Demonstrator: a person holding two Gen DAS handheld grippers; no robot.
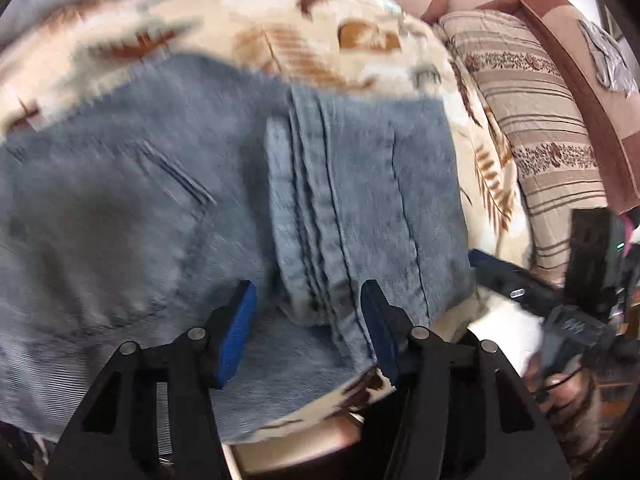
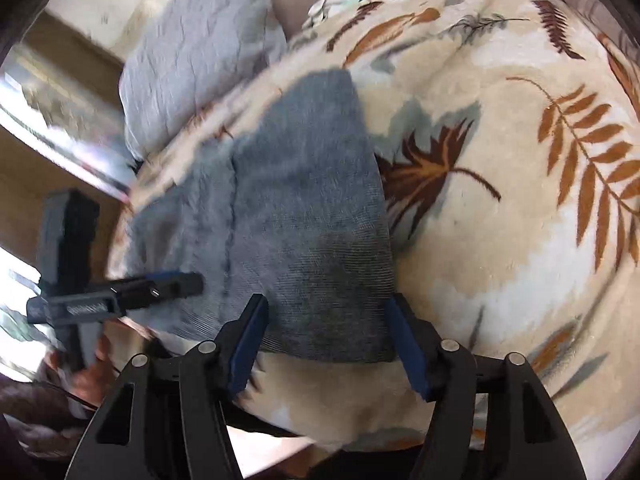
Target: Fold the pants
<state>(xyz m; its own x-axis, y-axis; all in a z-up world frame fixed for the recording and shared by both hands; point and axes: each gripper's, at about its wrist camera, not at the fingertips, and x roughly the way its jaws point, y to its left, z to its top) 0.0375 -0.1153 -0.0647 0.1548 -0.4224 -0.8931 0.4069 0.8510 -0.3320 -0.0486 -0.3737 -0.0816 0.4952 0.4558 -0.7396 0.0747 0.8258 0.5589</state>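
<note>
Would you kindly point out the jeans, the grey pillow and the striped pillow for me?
jeans point(image 1: 360, 184): left wrist view, on the folded leg lying on top.
grey pillow point(image 2: 200, 40): right wrist view, on its wrinkled face.
striped pillow point(image 1: 536, 120): left wrist view, on its striped top.

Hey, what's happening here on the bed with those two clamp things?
A person is folding pants with a handheld gripper in each hand. The blue-grey pants lie folded over on a leaf-patterned blanket. The left gripper and the right gripper both hang open just above the cloth; neither pinches it. A grey pillow sits behind, a striped one to the side.
</note>
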